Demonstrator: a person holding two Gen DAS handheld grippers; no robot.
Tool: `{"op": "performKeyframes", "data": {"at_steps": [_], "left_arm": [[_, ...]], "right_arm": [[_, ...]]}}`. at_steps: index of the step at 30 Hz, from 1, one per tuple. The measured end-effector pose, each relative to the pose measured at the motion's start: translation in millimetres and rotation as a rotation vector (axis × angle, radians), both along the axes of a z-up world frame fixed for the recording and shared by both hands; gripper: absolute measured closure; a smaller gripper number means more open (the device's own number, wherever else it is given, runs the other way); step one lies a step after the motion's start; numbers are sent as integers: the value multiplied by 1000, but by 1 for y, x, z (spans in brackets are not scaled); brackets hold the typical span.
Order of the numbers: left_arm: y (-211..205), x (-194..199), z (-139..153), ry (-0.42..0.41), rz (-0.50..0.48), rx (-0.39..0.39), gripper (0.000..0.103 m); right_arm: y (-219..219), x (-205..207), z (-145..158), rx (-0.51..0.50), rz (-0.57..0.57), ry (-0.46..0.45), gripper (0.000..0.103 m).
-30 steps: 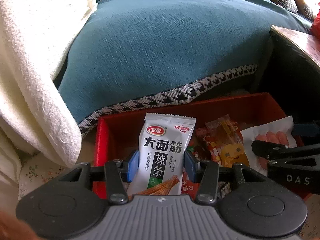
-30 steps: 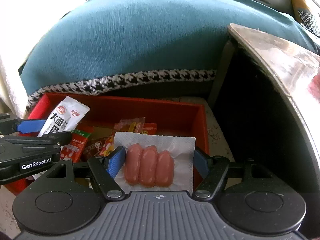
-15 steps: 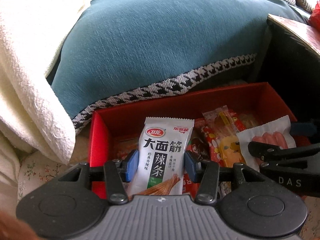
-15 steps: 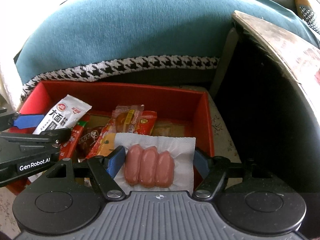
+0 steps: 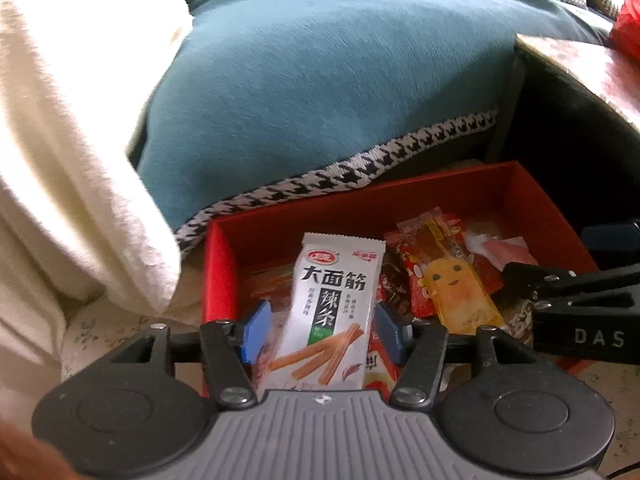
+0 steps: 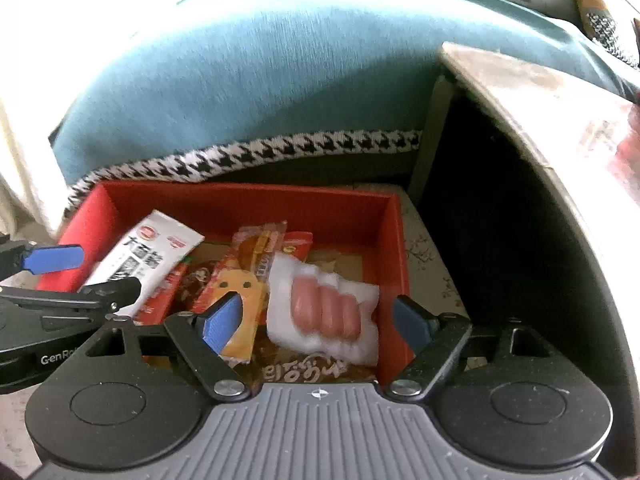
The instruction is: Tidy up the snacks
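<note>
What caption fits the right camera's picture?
Right gripper opening over the sausage packet, loose in the red box.

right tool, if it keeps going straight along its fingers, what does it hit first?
Most likely the white packet of three pink sausages, lying in the red cardboard box between the right tool's opening jaws, clear of both pads; depth is uncertain.

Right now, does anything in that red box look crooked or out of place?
The white sausage pack lies tilted across other snacks in the red box. The white spicy strip packet leans askew between the opening jaws of the left gripper. Nothing looks spilled or torn.
</note>
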State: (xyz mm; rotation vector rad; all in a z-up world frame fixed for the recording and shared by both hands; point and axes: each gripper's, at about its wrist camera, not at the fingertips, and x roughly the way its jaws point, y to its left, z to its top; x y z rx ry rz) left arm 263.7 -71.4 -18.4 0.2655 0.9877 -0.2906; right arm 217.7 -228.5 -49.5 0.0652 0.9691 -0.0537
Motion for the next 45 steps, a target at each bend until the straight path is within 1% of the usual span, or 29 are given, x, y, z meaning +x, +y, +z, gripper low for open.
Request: {"op": "performKeyframes", "data": {"at_steps": [3,11,16,20,24,27,28,34,36,40,45], "left_arm": [[7,-7,7,2,9,-13,51],[16,-30,23,-22,19,-22,50],[24,-47,30,-22,30,-40,46],[32,-64,34,-30,41,-53,45],[40,-82,39,-45,51,-66,45],[42,-97,44,-65,39,-66,43],[44,-101,46,-72,40,-70,41],[50,-132,55,-103,36,-97,37],[53,-142,59,-121,41,-103,36],[58,-156,64,-141,51,-114,30],[66,-172,66,-144,70,-139,28]], "right_arm": [[2,-7,5,3,8,-10,16],[5,-32,16,25,-30,-44,14],[11,-49,13,11,-45,-36,12],[14,-65,12,27,-56,-27,12],[18,-83,18,46,-59,-39,11],[22,-97,25,54,-59,-56,9],[23,-103,27,58,-59,-63,9],[30,-130,40,64,-63,-92,8],[33,-140,44,59,-66,-105,8],[37,-159,51,57,-77,-129,7],[41,-174,55,63,-81,-142,7]]}}
